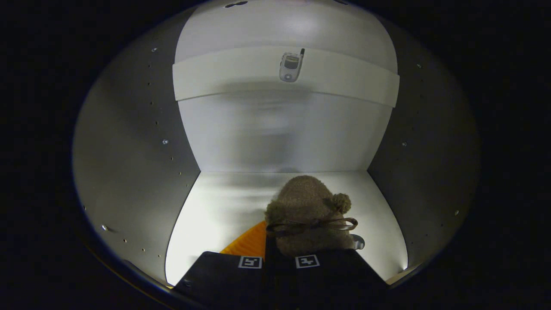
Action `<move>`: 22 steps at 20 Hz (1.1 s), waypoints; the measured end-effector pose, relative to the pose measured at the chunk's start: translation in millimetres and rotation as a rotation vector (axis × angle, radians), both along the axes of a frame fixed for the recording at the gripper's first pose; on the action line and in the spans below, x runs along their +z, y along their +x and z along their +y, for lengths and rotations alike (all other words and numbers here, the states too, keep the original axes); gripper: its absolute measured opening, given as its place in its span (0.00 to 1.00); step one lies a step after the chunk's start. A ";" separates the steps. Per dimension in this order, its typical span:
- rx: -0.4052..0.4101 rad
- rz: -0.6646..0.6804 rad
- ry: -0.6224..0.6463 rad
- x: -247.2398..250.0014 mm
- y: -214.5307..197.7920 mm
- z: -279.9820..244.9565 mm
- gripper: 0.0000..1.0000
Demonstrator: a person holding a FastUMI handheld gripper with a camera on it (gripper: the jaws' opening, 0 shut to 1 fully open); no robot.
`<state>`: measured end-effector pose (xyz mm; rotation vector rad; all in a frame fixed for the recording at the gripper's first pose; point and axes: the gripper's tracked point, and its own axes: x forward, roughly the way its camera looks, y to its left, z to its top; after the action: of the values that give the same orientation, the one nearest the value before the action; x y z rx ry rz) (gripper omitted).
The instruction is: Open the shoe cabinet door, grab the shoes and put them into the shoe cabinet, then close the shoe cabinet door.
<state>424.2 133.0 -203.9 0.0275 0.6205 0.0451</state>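
I am looking into the white shoe cabinet (284, 129). A brown fuzzy shoe (303, 202) with a pompom, a thin bow and an orange sole (249, 243) sticks forward from my gripper (278, 255). Both fingers are closed on its rear end. The shoe's toe points at the back wall and reaches out over the cabinet floor (219, 211), near the middle and slightly right. I cannot tell whether the sole touches the floor.
A white shelf (224, 77) crosses the cabinet above, with a small flip-phone-like object (291, 65) on its front edge. Grey side walls (129, 150) with rows of peg holes close in left and right. Bare floor lies left of the shoe.
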 end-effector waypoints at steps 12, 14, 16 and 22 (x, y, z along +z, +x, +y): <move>0.027 -0.025 0.106 39.5 -51.4 5.4 0.98; 0.033 -0.035 0.102 46.6 -63.3 -3.5 0.98; 0.029 -0.055 0.109 55.4 -74.0 -12.9 0.98; 0.011 -0.107 0.167 85.6 -101.1 -31.5 0.99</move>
<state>323.1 101.6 -118.3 0.1821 0.5083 0.1084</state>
